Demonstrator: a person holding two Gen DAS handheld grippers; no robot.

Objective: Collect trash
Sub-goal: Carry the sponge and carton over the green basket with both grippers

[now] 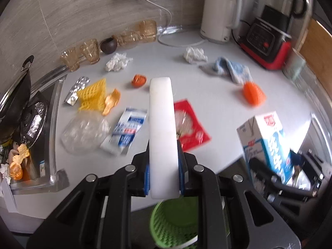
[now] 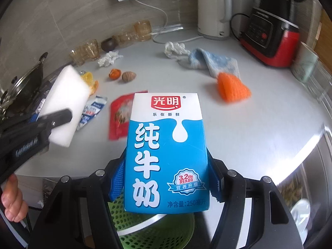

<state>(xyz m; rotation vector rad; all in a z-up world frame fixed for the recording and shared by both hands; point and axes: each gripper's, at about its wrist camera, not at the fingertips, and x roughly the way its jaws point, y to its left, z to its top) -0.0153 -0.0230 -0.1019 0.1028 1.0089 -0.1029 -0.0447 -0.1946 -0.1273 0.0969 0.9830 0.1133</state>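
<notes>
A pale grey kitchen counter (image 2: 259, 112) runs back to a stone-look wall. Nearest, below its edge, sits a green perforated bin (image 2: 145, 226). The right gripper (image 2: 166, 178) is clamped on a glossy milk carton (image 2: 166, 153); the left gripper (image 1: 164, 176) squeezes a soft white foam block (image 1: 162, 137). Best to release each squarely over the bin. Farther: red crinkly packet (image 1: 191, 124), orange mesh (image 1: 254, 93), crumpled tissues (image 1: 117, 62).

Bright, even daylight, glare on the countertop (image 2: 269, 141) at right, fisheye-bent dark corners, perhaps slight motion blur
</notes>
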